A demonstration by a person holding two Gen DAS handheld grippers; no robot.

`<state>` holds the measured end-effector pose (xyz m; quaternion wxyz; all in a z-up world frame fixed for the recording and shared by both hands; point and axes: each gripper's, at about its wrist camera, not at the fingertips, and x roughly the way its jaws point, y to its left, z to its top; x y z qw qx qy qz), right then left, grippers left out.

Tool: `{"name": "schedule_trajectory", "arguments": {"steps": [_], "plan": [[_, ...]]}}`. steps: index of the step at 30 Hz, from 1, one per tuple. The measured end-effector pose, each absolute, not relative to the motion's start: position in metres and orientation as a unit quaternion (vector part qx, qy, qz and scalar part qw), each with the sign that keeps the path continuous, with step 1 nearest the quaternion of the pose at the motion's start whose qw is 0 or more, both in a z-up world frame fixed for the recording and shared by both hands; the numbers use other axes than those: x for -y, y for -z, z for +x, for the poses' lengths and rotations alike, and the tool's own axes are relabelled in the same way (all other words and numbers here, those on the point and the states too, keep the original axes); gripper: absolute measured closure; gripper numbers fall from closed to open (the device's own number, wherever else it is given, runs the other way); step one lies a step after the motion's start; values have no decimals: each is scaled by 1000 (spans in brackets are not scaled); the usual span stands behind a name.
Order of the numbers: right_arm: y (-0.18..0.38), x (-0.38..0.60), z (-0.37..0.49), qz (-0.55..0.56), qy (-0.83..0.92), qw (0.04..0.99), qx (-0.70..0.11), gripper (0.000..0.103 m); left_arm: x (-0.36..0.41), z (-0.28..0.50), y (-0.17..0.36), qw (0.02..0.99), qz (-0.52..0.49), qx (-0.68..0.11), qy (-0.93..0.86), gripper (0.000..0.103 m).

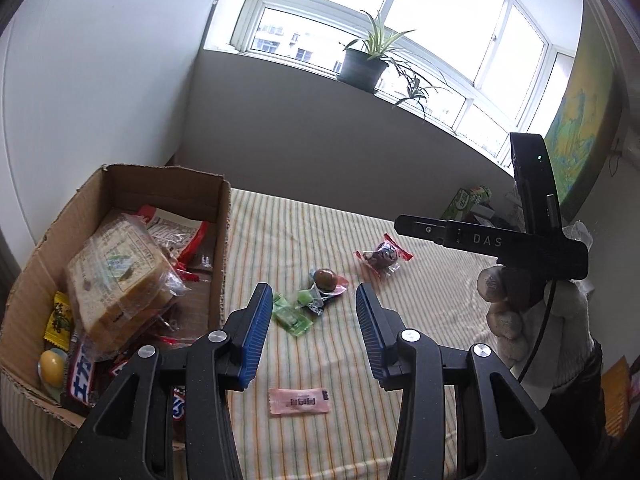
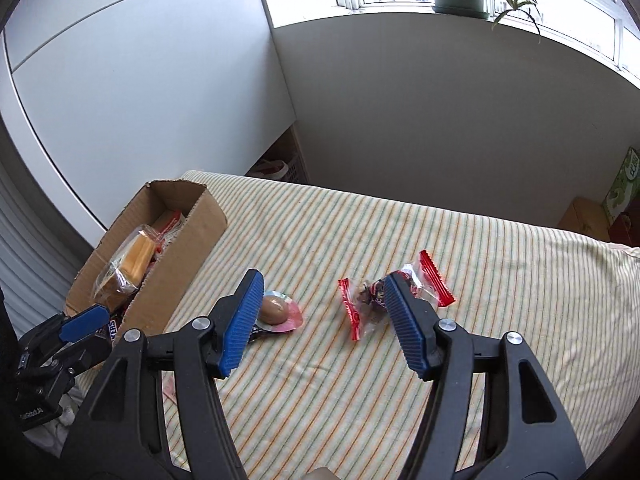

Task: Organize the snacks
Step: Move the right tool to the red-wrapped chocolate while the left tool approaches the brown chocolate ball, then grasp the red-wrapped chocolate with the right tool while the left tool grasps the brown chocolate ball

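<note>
A cardboard box (image 1: 224, 240) stands at the left of the striped cloth, holding a wrapped sandwich (image 1: 116, 276) and several bars and packets. Loose on the cloth lie a green packet (image 1: 290, 316), a brown egg-shaped snack (image 1: 326, 278) on a pink wrapper, a red-ended clear packet (image 1: 382, 258) and a pink sachet (image 1: 298, 400). My left gripper (image 1: 313, 292) hovers open over the green packet, holding nothing. My right gripper (image 2: 322, 280) is open and empty above the cloth, between the egg snack (image 2: 274, 310) and the red-ended packet (image 2: 360, 304). Its right finger hides part of that packet.
A gloved hand (image 1: 508, 312) holds the right gripper at the right edge of the left wrist view. The left gripper's blue pad (image 2: 84, 326) shows beside the box (image 2: 192, 248). A potted plant (image 1: 362, 66) stands on the windowsill, and a green carton (image 1: 468, 200) sits beyond the table's far right.
</note>
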<state>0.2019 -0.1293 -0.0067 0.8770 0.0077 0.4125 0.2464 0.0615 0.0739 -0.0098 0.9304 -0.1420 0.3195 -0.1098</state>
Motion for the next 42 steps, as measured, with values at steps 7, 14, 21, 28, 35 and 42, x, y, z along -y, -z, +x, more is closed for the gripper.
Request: {"name": "schedule_trajectory", "arguments": {"steps": [7, 14, 21, 28, 35, 42], "plan": [[36, 162, 229, 42, -200, 869, -450, 38, -39, 89, 24, 917, -126, -355, 133, 60], [59, 182, 243, 99, -201, 844, -487, 28, -14, 119, 41, 908, -96, -388, 128, 57], [65, 180, 249, 107, -197, 839, -496, 28, -12, 142, 53, 902, -86, -408, 107, 57], [78, 173, 261, 117, -188, 831, -511, 28, -7, 155, 59, 900, -82, -417, 99, 57], [84, 158, 266, 89, -184, 834, -513, 28, -10, 164, 69, 894, -84, -431, 86, 57], [86, 149, 263, 61, -176, 841, -508, 42, -13, 170, 75, 892, -92, -434, 82, 57]]}}
